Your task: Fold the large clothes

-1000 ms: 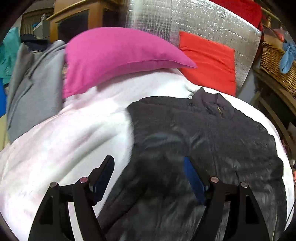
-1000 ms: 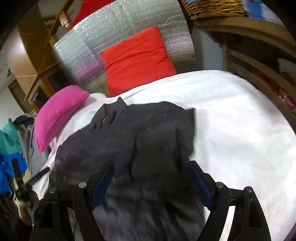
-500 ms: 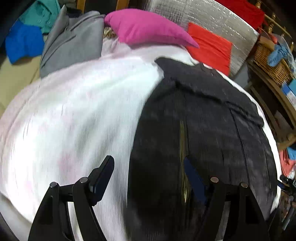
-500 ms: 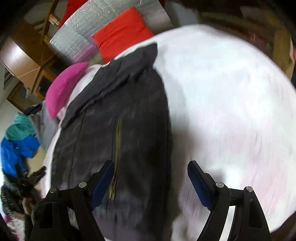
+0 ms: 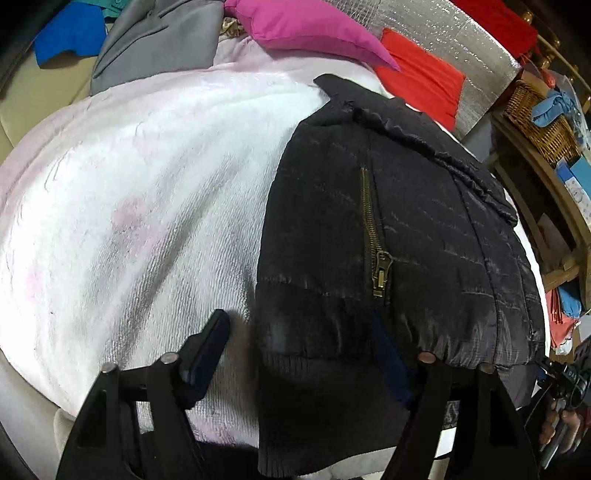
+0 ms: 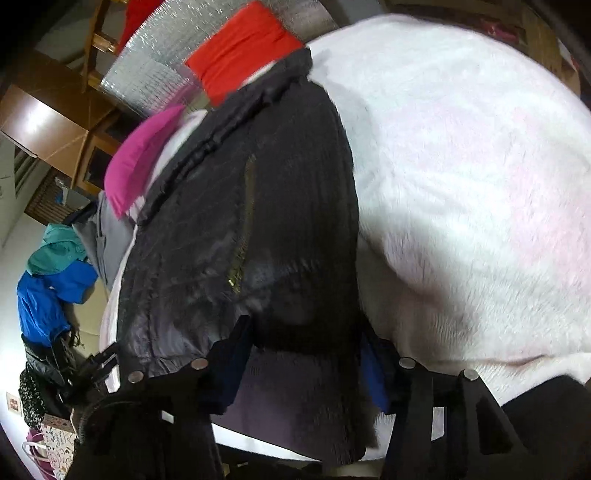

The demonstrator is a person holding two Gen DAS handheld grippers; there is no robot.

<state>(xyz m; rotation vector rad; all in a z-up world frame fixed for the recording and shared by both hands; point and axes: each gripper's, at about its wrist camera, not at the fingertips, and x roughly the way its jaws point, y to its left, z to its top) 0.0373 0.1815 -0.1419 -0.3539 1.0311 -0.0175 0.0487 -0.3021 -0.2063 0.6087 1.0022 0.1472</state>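
A black quilted jacket (image 5: 388, 206) with a brass zip lies flat on a white and pink blanket (image 5: 147, 206), collar toward the pillows. My left gripper (image 5: 299, 350) straddles the hem's left corner. Its jaws are closing, and a gap shows between the left finger (image 5: 207, 347) and the cloth. In the right wrist view the jacket (image 6: 258, 206) runs away from me. My right gripper (image 6: 303, 354) straddles the hem's right corner, jaws closing; the cloth between them lies flat. The right pad (image 6: 371, 369) sits at the jacket's edge.
A magenta pillow (image 5: 306, 22), a red cushion (image 5: 421, 74) and a silver foil panel (image 5: 443, 33) stand at the bed's head. Grey (image 5: 162, 44) and blue (image 5: 70, 33) garments lie at the far left. A wicker basket (image 5: 543, 122) sits on wooden shelves at the right.
Both grippers came down from over the jacket's middle to its hem at the bed's near edge. Both pairs of jaws have narrowed around the hem's corners.
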